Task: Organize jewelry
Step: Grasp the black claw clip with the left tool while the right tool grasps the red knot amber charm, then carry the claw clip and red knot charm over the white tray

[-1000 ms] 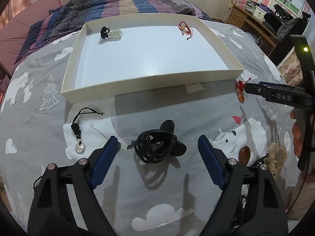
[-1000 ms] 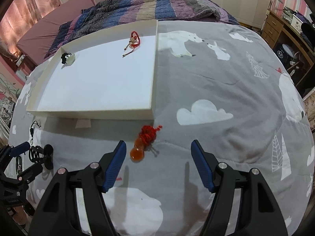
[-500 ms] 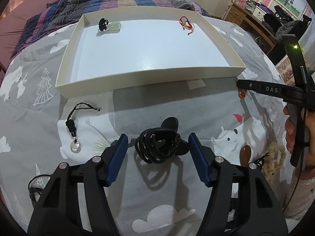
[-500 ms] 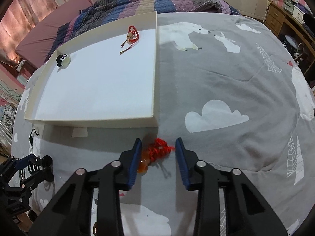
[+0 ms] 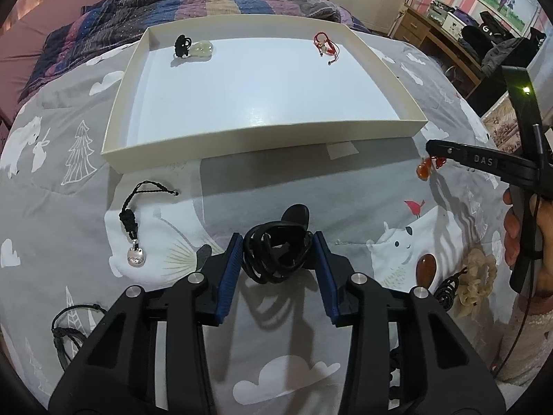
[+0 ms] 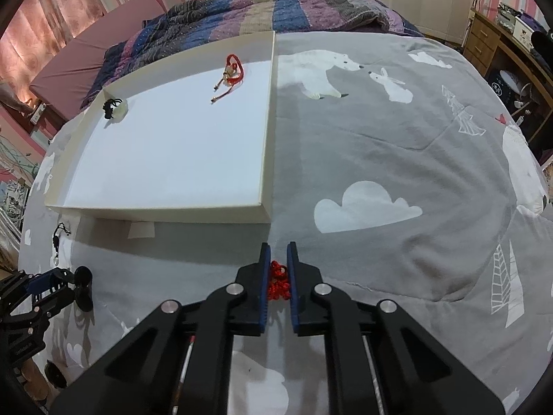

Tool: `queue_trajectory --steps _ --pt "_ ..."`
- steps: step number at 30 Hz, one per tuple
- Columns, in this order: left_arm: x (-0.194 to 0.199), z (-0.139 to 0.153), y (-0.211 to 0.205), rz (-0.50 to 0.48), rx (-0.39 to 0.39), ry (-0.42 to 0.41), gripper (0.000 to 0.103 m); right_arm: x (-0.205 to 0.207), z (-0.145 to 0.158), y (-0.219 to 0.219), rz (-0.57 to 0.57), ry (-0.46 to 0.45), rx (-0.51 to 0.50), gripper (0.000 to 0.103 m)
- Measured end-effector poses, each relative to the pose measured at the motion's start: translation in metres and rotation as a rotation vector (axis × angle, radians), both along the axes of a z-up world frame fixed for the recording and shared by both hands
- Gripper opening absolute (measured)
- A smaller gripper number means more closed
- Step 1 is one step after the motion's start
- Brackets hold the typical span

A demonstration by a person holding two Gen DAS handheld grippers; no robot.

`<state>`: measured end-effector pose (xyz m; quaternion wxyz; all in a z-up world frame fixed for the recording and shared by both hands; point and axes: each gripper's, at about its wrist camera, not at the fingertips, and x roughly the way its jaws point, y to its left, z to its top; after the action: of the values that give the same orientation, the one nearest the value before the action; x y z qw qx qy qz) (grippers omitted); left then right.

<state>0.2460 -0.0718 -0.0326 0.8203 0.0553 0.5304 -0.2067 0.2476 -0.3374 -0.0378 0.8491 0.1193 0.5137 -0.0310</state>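
Big picture first: the grey printed bedspread (image 6: 380, 138) is my work surface, and the white tray (image 5: 262, 141) sits on it just beyond both grippers, with a black-corded pale pendant (image 5: 195, 47) and a red cord bracelet (image 5: 326, 45) already lying at its far end.

My left gripper (image 5: 276, 256) is closing on the black cord bundle (image 5: 273, 254), which lies on the spread between the blue pads; they look to be touching its sides now. I'd judge the trick here is to let the squeeze finish before lifting, since loose loops could slip out or snag.

My right gripper (image 6: 278, 276) is clamped tight on the red knotted cord (image 6: 278, 282), and from the left view its orange pendant (image 5: 424, 170) dangles free below the tips, near the tray's right corner. I'd raise it clear of the rim, then carry it over and set it down apart from the other pieces.

Other pieces wait on the spread: a silver charm on black cord (image 5: 133, 238) and an amber stone (image 5: 425, 268).

Writing: only "DAS" on the right gripper's arm is legible.
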Motion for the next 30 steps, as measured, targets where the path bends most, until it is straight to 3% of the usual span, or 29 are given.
queue_trajectory --steps 13,19,24,30 --pt "-0.004 0.019 0.005 0.008 -0.033 -0.016 0.040 -0.011 0.035 0.007 0.036 -0.076 -0.003 0.007" --pt "0.009 0.044 0.008 0.016 -0.032 -0.050 0.040 -0.003 0.064 0.018 0.073 -0.111 -0.018 0.007" --pt "0.039 0.070 0.011 0.040 -0.029 -0.094 0.040 0.025 0.085 0.022 0.091 -0.124 -0.016 0.007" --pt "0.094 0.079 0.022 0.098 0.004 -0.117 0.040 0.071 0.093 0.034 0.114 -0.118 -0.010 0.007"
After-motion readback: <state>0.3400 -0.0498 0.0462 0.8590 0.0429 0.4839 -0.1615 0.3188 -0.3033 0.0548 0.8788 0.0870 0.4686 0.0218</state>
